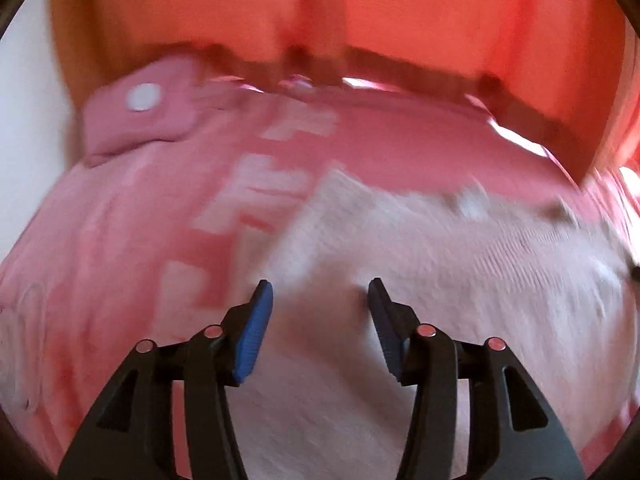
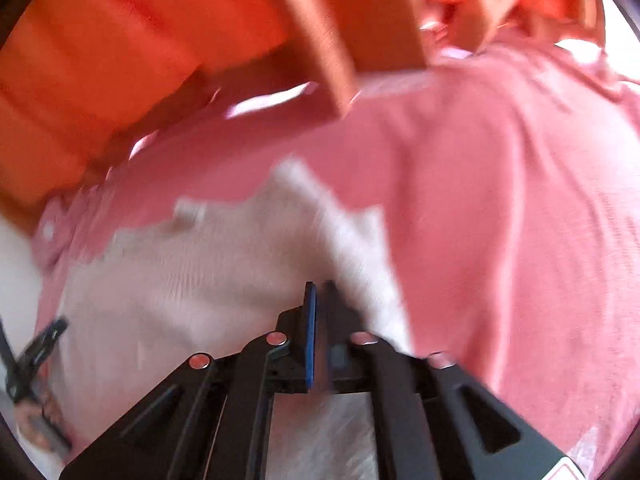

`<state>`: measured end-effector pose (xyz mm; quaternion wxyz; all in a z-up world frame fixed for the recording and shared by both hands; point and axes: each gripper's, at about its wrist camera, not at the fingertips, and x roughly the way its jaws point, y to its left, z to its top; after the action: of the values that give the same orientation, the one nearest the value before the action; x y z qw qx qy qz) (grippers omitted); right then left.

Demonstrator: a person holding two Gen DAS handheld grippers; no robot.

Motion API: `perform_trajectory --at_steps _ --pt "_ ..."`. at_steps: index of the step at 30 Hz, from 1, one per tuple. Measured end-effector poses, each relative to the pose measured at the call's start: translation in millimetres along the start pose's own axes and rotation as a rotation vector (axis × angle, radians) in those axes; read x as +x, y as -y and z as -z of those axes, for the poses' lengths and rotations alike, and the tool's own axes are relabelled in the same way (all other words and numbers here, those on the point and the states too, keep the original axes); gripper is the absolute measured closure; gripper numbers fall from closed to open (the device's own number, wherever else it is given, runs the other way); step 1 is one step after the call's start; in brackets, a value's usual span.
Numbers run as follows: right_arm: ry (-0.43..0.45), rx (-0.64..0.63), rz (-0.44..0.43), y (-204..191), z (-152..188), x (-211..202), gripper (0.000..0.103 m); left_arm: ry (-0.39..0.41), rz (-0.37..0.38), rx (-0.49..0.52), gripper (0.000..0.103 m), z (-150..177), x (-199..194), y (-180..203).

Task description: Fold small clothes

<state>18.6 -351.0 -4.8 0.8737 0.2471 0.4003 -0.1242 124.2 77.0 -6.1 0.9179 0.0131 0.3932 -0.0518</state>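
Observation:
A small white knit garment [image 1: 420,248] lies on a larger pink garment [image 1: 120,220] with pale lettering and a white snap button. My left gripper [image 1: 320,292] is open, its blue pads just over the white garment's near part, holding nothing. In the right wrist view the white garment [image 2: 192,272] spreads to the left over the pink garment [image 2: 500,200]. My right gripper [image 2: 320,292] is shut, and a fold of the white garment runs up from its tips; the pinch itself is blurred. The left gripper [image 2: 36,352] shows at the far left edge.
An orange curtain-like backdrop [image 1: 400,12] hangs behind the clothes, also in the right wrist view [image 2: 100,60]. A wooden leg or post [image 2: 320,40] stands at the far edge. A white surface [image 2: 16,264] shows at the left. Both views are motion-blurred.

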Motion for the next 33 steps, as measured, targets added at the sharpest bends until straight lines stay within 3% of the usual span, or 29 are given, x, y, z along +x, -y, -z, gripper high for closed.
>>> perform_trajectory --at_steps 1,3,4,9,11,12,16,17,18,20,21,26,28,30,33 --pt "0.022 0.014 -0.004 -2 -4 2 0.069 0.010 0.000 -0.029 0.040 -4 1 -6" --pt "0.042 0.028 0.011 -4 -13 6 0.048 0.012 -0.004 -0.091 0.033 -13 8 -14" --pt "0.039 0.032 0.020 -8 -17 12 0.046 -0.007 0.013 -0.113 0.033 -16 16 -15" --pt "-0.046 0.019 0.037 -28 -14 52 0.048 -0.079 0.039 -0.187 0.036 -22 49 -14" --pt "-0.020 -0.046 0.066 -39 -11 49 0.080 -0.073 0.051 -0.177 0.065 -24 50 -11" --pt "0.020 -0.044 0.037 -42 -13 38 0.091 -0.069 0.062 -0.172 0.094 -27 49 -11" --pt "0.197 0.026 -0.141 -41 -20 -13 0.095 0.021 0.089 -0.204 0.094 -37 24 -11" --pt "0.200 0.026 -0.120 -39 -22 -12 0.095 0.035 0.069 -0.187 0.093 -39 22 -10" --pt "0.144 0.022 -0.051 -35 -22 2 0.095 0.027 0.042 -0.167 0.093 -39 27 -9" --pt "0.000 0.034 0.057 -25 -16 38 0.095 -0.050 -0.003 -0.151 0.093 -31 51 -9" --pt "-0.040 0.045 0.070 -20 -14 49 0.095 -0.079 -0.008 -0.160 0.093 -27 59 -11" --pt "0.043 0.025 0.016 -27 -20 19 0.090 -0.050 -0.007 -0.158 0.093 -30 51 -12" --pt "0.029 0.003 0.104 -30 -18 25 0.087 -0.074 -0.011 -0.158 0.091 -27 55 -11" --pt "0.081 -0.014 0.137 -36 -17 13 0.083 -0.059 0.001 -0.165 0.091 -27 47 -11" --pt "0.171 -0.067 0.020 -59 -10 -18 0.083 0.017 0.066 -0.163 0.090 -27 12 -3"
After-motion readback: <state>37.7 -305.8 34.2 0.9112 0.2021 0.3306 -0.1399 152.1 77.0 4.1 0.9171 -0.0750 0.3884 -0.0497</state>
